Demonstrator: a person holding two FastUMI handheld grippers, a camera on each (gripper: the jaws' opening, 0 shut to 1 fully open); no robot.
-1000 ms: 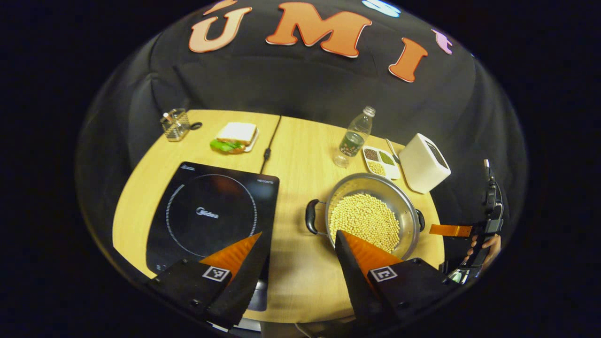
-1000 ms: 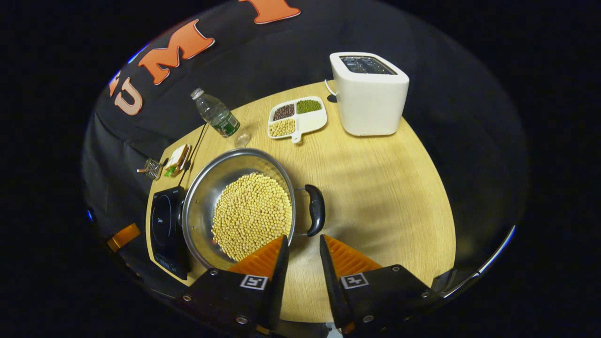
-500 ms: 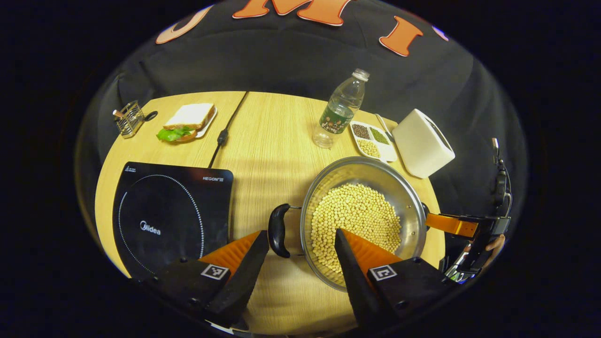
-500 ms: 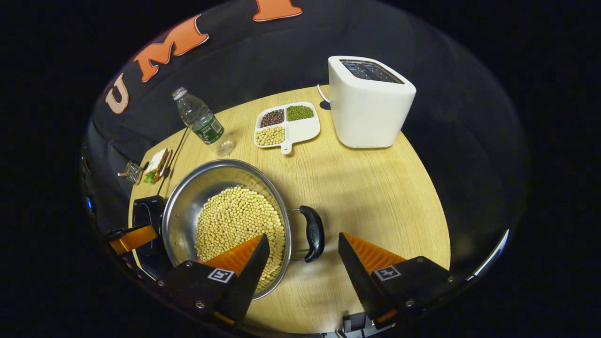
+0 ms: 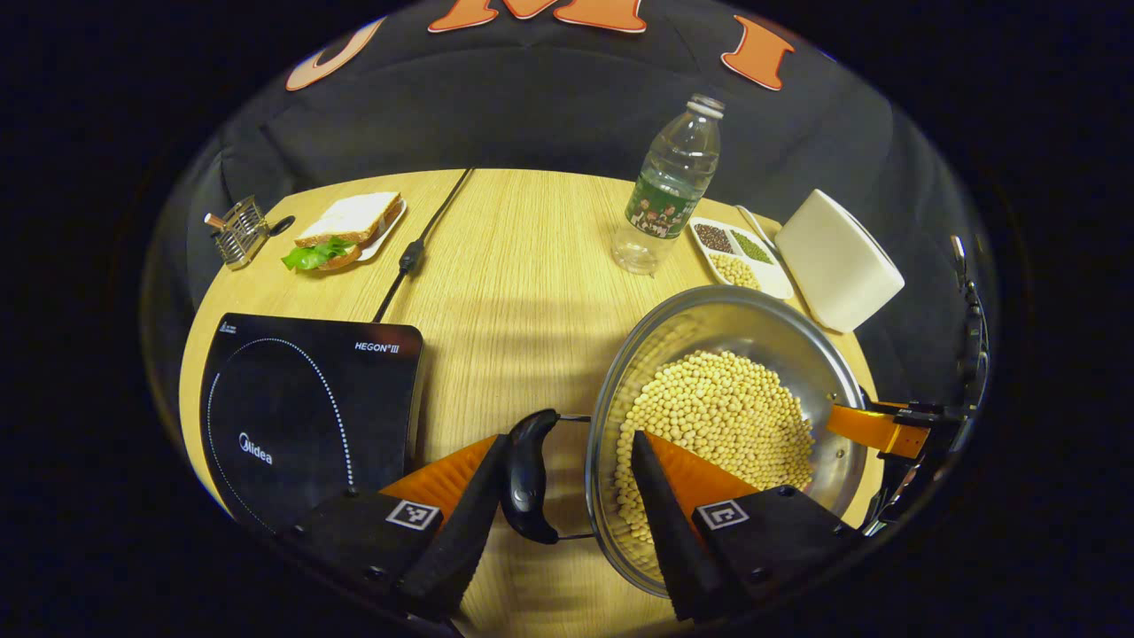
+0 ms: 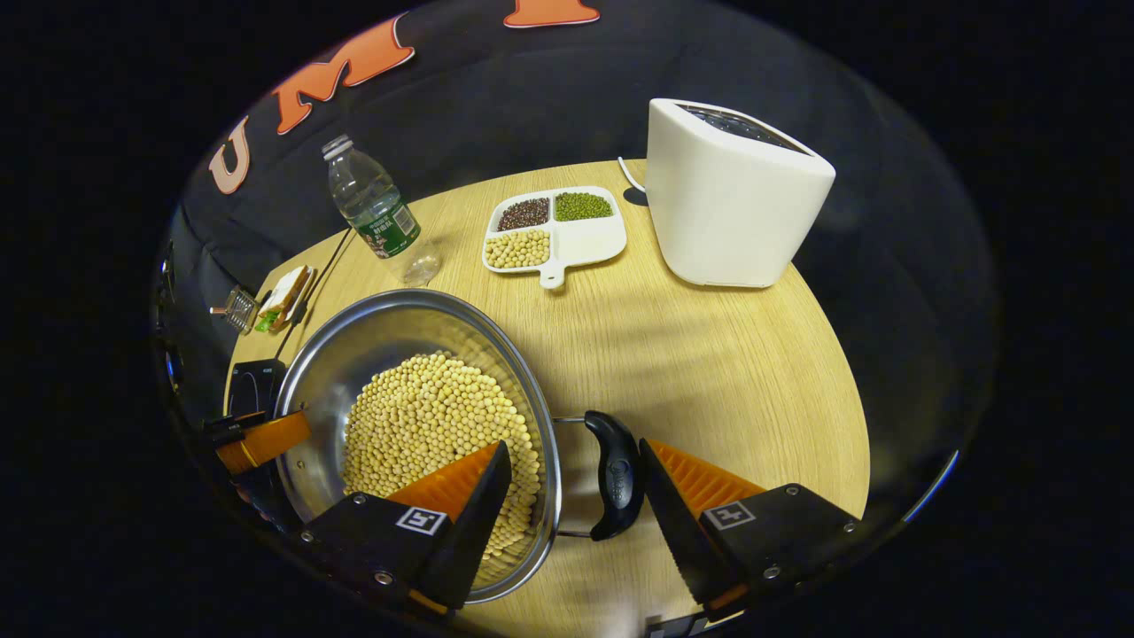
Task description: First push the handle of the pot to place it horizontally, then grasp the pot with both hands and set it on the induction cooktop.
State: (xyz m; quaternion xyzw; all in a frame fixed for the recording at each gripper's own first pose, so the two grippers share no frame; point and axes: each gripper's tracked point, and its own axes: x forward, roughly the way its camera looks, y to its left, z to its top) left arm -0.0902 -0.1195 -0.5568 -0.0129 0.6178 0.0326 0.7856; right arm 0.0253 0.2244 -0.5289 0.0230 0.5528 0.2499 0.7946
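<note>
Pot (image 5: 726, 416): a steel pot of pale beans stands on the bench (image 5: 514, 266), to the right of the cooktop (image 5: 301, 408) and well apart from it; it is not yet on the cooktop.
Pot's axis: its two black handles sit on opposite sides, so the line through them runs roughly level across the bench, one end pointing toward the cooktop and the other away from it. The turning step looks done.
Left gripper (image 5: 563, 474): wide open, holding nothing. In the left gripper view its fingers straddle the left handle (image 5: 529, 474) and the near rim, one finger outside the handle and one over the beans.
Right gripper (image 6: 576, 483): also wide open and empty. In the right gripper view it straddles the right handle (image 6: 617, 474) the same way, mirrored.
Why held so: each gripper is lined up to close across a handle and the rim, which would give a balanced two-sided hold for a heavy, loose load.
Step in hand: judged as the approach just before both grippers close.
Risk: an uneven lift could tip the pot and spill beans.
Nearby: a water bottle (image 5: 669, 190), a divided dish (image 6: 554, 235) and a toaster (image 6: 731, 208) stand behind the pot.
</note>
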